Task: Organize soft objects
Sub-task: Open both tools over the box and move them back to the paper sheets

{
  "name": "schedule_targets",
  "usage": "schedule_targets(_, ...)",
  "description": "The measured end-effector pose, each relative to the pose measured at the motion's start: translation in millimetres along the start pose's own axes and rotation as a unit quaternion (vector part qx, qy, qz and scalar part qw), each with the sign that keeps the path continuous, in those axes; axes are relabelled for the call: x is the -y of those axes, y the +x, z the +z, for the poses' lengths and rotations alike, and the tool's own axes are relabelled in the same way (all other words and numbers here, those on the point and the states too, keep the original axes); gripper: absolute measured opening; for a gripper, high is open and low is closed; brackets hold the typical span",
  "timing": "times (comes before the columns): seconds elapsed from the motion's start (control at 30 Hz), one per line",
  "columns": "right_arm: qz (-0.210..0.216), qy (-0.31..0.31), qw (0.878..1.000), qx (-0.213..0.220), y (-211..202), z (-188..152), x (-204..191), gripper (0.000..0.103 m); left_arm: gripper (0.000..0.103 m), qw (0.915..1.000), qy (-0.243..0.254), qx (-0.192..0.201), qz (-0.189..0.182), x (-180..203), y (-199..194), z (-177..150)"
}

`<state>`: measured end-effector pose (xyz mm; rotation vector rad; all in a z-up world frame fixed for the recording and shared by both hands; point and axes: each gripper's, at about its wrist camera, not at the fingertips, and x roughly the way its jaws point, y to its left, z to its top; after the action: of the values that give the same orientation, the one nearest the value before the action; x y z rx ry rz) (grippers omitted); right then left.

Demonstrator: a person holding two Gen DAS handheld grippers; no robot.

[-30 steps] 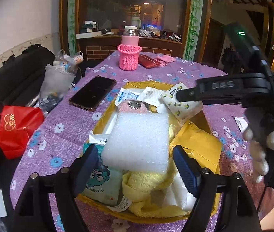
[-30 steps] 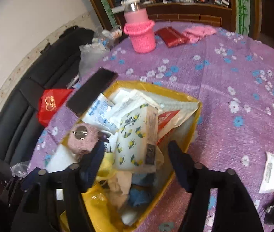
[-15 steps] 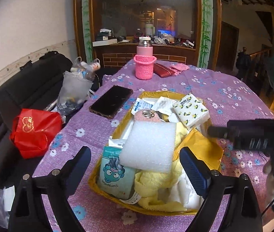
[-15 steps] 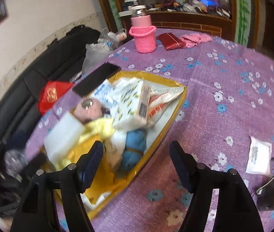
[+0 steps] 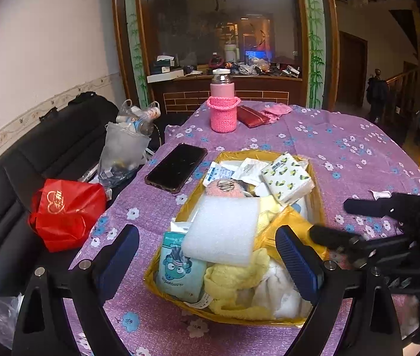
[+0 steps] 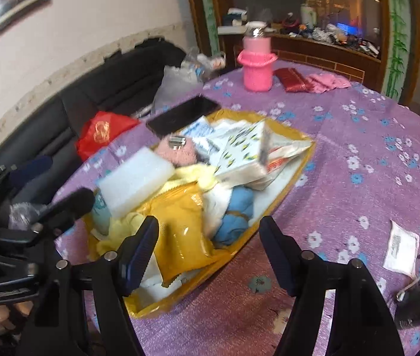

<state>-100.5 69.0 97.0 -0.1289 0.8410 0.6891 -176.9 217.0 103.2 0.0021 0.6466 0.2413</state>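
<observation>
Flanking yellow tray (image 5: pixel 316 175): bare purple tablecloth (image 5: pixel 352 148), both sides.

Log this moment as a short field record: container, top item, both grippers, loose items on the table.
container: yellow tray, full of soft items
top item: white foam block, lying on yellow towel
left gripper: open, empty, above the tray
right gripper: open, empty, over the tray's edge
loose on table: phone, pink knitted bottle
</observation>
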Motion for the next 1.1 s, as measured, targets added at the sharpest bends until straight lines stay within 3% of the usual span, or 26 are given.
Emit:
schedule_targets(0.3,-0.030,0.073,0.994,0.070,-78,-22,68,0.072,0.095,0.9988,0.044,0.009,-0.020,38,-12,4)
schedule_targets(0.6,-0.104,0.198,0.970,0.100,-143,-75,181,0.074,0.095,0.9917,0.110,-0.004,-0.067,101,-12,5)
schedule_targets(0.87,-0.129,0.296,0.941,0.096,-163,-125,251,0.074,0.095,0.9739,0.147,-0.062,-0.161,165,2,-3)
schedule_targets(0.97,-0.136,0.310,0.937,0.090,-162,-135,263,0.074,0.095,0.9645,0.155,-0.094,-0.192,188,14,-11)
schedule_targets(1.1,-0.137,0.318,0.934,0.082,-158,-142,275,0.074,0.095,0.9551,0.168,-0.132,-0.206,214,36,-24)
